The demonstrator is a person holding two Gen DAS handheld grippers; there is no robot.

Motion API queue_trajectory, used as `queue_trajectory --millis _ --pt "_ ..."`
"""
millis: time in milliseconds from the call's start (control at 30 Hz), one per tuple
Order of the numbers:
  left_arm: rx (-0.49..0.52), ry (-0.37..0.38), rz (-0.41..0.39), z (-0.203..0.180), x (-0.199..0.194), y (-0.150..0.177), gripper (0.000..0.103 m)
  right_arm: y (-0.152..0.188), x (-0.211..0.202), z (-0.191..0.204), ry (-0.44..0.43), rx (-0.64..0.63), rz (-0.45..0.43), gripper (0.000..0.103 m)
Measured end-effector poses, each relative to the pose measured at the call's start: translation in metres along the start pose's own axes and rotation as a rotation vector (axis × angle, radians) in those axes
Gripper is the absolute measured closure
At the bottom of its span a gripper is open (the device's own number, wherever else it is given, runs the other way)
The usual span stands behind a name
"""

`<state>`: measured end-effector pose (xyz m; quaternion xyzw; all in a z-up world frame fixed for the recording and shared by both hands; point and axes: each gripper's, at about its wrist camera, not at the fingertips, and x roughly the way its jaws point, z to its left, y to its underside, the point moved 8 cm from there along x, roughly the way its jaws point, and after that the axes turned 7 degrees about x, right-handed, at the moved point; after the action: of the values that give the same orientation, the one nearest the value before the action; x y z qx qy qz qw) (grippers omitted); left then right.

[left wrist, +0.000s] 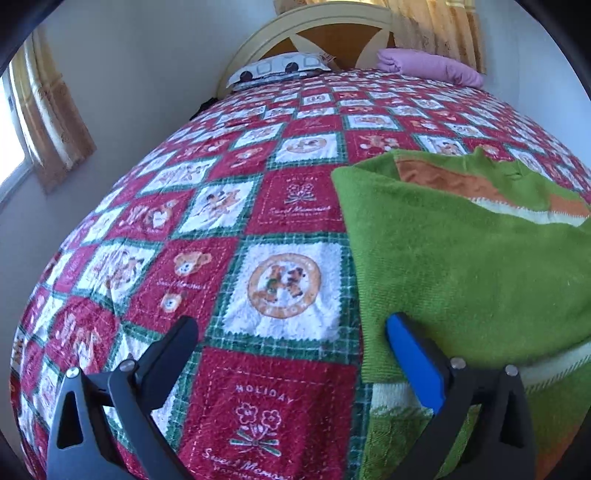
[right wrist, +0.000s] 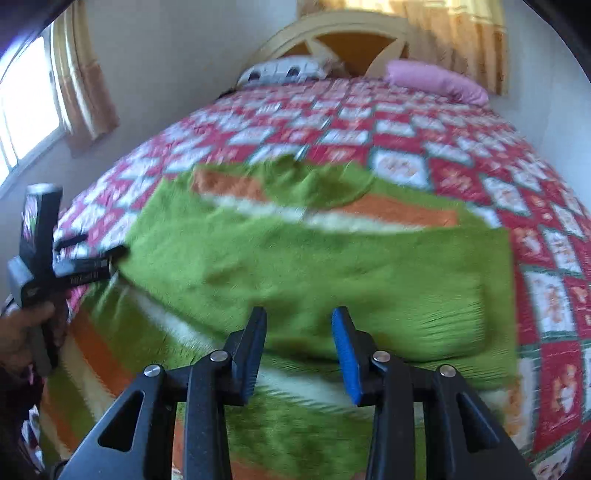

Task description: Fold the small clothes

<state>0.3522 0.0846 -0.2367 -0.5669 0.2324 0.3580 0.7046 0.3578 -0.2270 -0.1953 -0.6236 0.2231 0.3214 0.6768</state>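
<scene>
A green knitted sweater [left wrist: 461,258] with orange and cream stripes lies on the bed, with a green part folded over its striped body. In the right wrist view the sweater [right wrist: 314,258] fills the middle, blurred. My left gripper [left wrist: 291,321] is wide open at the sweater's left edge. Its blue-padded finger is over the knit and its other finger over the quilt. My right gripper [right wrist: 300,314] hovers over the near part of the sweater, its jaws partly apart with nothing pinched between them. A hand holds the left gripper [right wrist: 105,244] at the far left of that view.
A red, white and green patchwork quilt [left wrist: 258,206] covers the bed. A patterned white pillow [left wrist: 280,68] and a pink pillow [left wrist: 432,66] lie by the headboard [left wrist: 332,22]. A wall and a curtained window [left wrist: 22,122] run along the left side.
</scene>
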Motion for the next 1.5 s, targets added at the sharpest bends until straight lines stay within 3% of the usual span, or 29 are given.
queue_trajectory --millis 67,133,267,367,467,667,967,1267,1500 --pt "-0.01 0.007 -0.002 0.0 0.0 0.001 0.0 -0.002 0.0 -0.028 0.065 0.037 0.009 0.065" --pt "-0.015 0.013 0.0 0.0 0.001 0.002 0.0 0.009 0.013 -0.064 0.162 0.059 0.076 0.065" --pt "-0.024 0.023 -0.008 0.002 0.0 0.002 0.0 0.013 -0.005 -0.079 0.1 0.123 0.036 0.065" --pt "-0.033 0.036 -0.014 0.003 -0.001 0.003 0.0 0.005 -0.025 -0.07 0.064 0.14 -0.04 0.065" --pt "-0.037 0.042 -0.013 0.003 0.0 0.003 0.0 -0.003 -0.026 -0.051 0.025 0.102 -0.058 0.065" --pt "-0.052 0.06 -0.009 0.004 0.0 0.004 0.0 0.013 0.011 -0.032 0.018 0.063 0.038 0.064" --pt "-0.09 0.09 0.01 0.008 0.005 0.008 0.0 0.022 0.018 -0.026 0.07 0.009 0.027 0.06" --pt "-0.139 0.147 0.028 0.012 0.011 0.011 0.0 0.022 0.024 -0.033 0.021 0.058 0.057 0.057" --pt "-0.156 0.17 0.012 0.015 0.005 0.011 0.0 0.02 0.013 -0.03 0.043 0.061 0.035 0.057"
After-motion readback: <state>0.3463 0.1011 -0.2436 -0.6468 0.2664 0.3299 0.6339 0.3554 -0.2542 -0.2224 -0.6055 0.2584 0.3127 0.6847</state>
